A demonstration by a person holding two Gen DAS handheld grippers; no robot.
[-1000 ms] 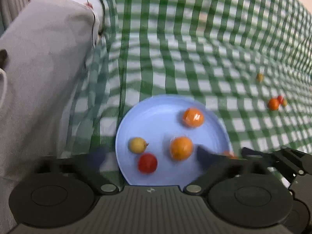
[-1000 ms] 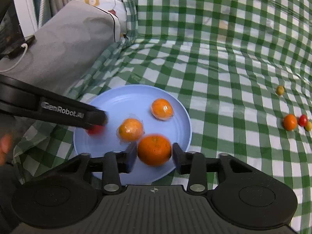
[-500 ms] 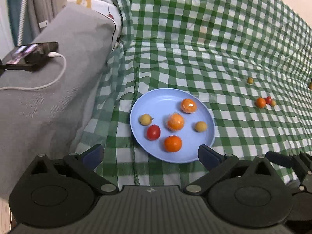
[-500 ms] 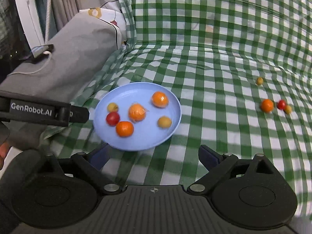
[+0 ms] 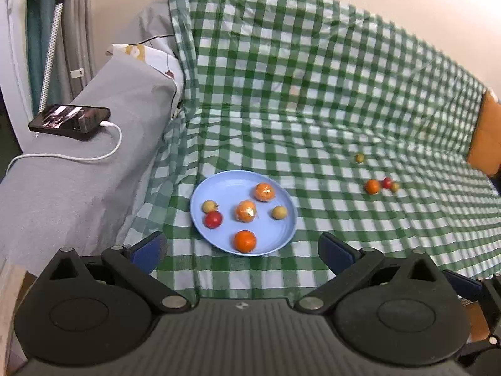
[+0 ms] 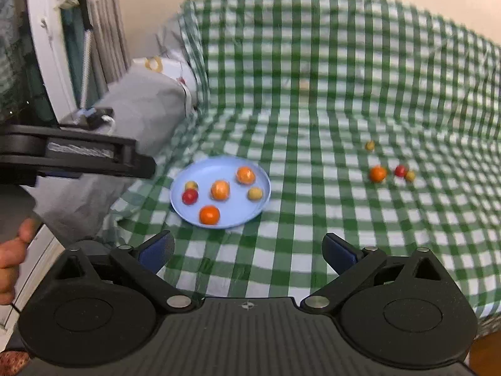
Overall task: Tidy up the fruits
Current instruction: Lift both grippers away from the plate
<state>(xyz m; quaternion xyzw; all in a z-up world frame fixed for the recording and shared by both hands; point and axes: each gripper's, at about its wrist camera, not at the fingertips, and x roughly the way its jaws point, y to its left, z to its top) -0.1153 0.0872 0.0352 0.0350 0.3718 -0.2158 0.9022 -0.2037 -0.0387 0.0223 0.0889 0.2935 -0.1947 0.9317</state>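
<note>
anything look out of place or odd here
Four small fruits still lie loose on the green checked cloth, away from the round blue plate: an orange one, a red one, and two yellowish ones. Nothing looks spilled or damaged.

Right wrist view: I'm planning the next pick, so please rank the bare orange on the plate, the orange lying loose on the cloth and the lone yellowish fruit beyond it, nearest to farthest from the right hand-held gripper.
1. Bare orange, at the blue plate's near edge, left of centre.
2. Loose orange, on the cloth to the right.
3. Lone yellowish fruit, just behind that orange, farthest back.
</note>
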